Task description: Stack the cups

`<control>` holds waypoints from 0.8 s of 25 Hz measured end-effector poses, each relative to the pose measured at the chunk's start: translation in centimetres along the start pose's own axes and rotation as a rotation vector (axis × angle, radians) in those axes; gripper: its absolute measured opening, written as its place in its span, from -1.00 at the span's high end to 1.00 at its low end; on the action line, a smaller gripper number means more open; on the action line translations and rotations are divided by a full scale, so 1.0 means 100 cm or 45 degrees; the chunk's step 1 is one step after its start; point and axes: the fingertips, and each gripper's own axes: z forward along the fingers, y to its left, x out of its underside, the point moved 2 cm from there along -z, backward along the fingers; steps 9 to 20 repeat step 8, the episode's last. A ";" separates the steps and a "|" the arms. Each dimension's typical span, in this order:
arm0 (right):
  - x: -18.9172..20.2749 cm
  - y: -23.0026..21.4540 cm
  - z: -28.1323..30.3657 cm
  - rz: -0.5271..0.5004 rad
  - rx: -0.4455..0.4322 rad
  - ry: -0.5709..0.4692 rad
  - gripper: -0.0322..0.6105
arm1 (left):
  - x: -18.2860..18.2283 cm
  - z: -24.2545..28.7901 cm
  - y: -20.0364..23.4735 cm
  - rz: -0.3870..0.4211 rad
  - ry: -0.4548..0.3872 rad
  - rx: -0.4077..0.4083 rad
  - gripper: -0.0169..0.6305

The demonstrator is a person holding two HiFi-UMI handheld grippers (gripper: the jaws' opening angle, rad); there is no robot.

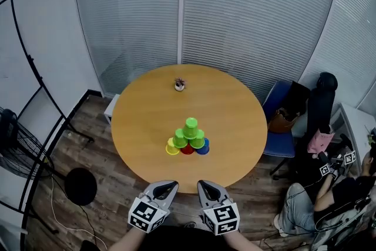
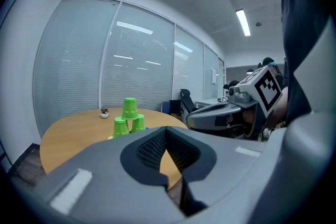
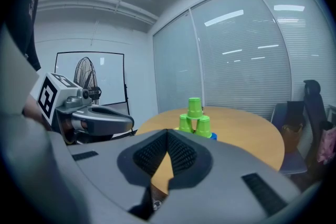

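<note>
A pyramid of upturned cups stands on the round wooden table (image 1: 147,103): a yellow cup (image 1: 172,149), a red cup (image 1: 187,150) and a blue cup (image 1: 203,148) at the bottom, two green cups (image 1: 180,139) above them, and one green cup (image 1: 191,125) on top. The same green top cup (image 2: 129,107) (image 3: 195,104) shows in both gripper views. My left gripper (image 1: 166,187) and right gripper (image 1: 206,187) hang side by side just off the table's near edge, well short of the cups. Both are shut and hold nothing.
A small potted plant (image 1: 180,84) sits at the table's far side. A blue chair (image 1: 285,120) with a bag stands to the right, and a seated person (image 1: 329,191) is beyond it. A floor fan (image 1: 14,147) and a black stand base (image 1: 80,186) are on the left.
</note>
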 end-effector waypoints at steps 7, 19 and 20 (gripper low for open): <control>0.001 0.002 0.003 -0.007 -0.004 -0.001 0.86 | 0.002 -0.005 0.004 -0.011 -0.028 -0.020 0.92; 0.001 0.003 0.003 -0.011 -0.004 -0.005 0.86 | 0.002 -0.005 0.004 -0.013 -0.030 -0.023 0.92; 0.001 0.003 0.003 -0.011 -0.004 -0.005 0.86 | 0.002 -0.005 0.004 -0.013 -0.030 -0.023 0.92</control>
